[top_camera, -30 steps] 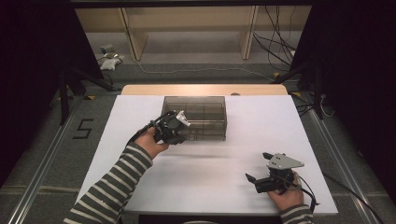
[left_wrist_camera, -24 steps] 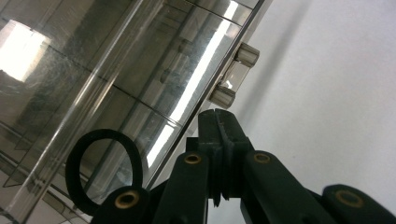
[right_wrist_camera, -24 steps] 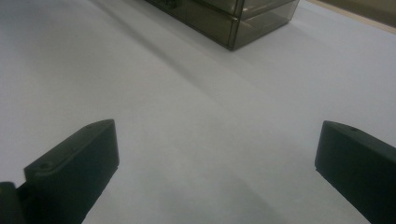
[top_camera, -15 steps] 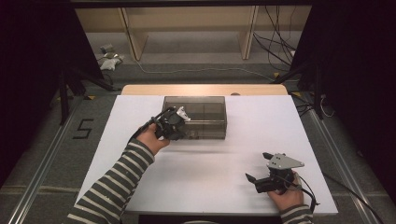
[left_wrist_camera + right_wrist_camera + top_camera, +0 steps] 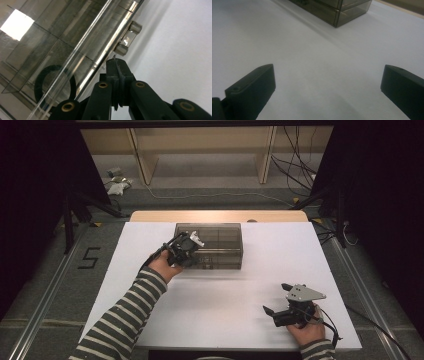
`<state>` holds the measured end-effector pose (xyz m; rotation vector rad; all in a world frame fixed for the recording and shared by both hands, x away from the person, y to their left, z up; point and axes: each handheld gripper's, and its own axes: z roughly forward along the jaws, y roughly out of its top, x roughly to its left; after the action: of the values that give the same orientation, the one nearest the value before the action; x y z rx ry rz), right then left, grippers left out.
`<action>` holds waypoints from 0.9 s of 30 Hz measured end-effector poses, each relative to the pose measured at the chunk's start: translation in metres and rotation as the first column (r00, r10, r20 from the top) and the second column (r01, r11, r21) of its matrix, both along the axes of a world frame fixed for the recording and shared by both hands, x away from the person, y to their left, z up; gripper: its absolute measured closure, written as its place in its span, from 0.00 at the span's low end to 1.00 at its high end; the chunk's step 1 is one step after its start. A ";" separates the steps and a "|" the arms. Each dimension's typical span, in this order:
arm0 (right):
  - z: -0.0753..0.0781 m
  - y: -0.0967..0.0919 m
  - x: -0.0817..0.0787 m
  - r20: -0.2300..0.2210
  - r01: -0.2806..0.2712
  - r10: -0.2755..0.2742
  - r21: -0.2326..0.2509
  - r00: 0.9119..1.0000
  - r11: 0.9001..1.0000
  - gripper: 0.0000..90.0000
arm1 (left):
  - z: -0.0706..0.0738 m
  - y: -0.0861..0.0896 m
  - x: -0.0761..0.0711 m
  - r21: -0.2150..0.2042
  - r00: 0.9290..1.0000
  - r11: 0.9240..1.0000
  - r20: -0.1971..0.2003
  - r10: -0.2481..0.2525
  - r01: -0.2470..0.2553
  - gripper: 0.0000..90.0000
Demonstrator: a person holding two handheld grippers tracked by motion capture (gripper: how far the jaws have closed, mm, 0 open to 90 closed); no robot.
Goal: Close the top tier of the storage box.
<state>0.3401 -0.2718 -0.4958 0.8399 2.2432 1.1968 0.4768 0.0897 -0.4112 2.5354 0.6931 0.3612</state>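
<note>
On the white table [image 5: 220, 295] the smoky box [image 5: 220, 242] sits at twelve o'clock, my left tongs [image 5: 184, 251] clenched empty at its front by the latch [image 5: 128, 37], my right tongs [image 5: 274, 312] released at five o'clock.

The left arm, in a striped sleeve, stretches forward and inward across the table, its hand [image 5: 161, 266] gripping the left tool [image 5: 186, 251], whose jaws are pressed tight together (no gap between them). The right hand [image 5: 306, 330] sits low near the table's near edge, the right tool [image 5: 274, 300] held level, jaws spread wide.
</note>
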 end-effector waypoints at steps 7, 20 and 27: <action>0.000 0.000 0.000 0.000 0.000 0.000 0.000 1.000 1.000 0.01 | -0.003 0.000 0.006 -0.004 1.000 1.000 0.024 0.013 -0.013 0.99; 0.000 0.000 0.000 0.000 -0.001 0.001 0.000 1.000 1.000 0.01 | 0.001 0.000 0.003 -0.032 0.999 0.999 0.037 0.031 -0.029 0.94; 0.000 0.001 0.000 -0.007 -0.014 0.014 -0.005 1.000 1.000 0.01 | 0.015 0.002 -0.012 -0.068 0.999 0.998 0.051 0.003 0.000 0.87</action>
<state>0.3403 -0.2709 -0.4958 0.8281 2.2603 1.1956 0.4645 0.0920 -0.3958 2.4528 0.6766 0.3944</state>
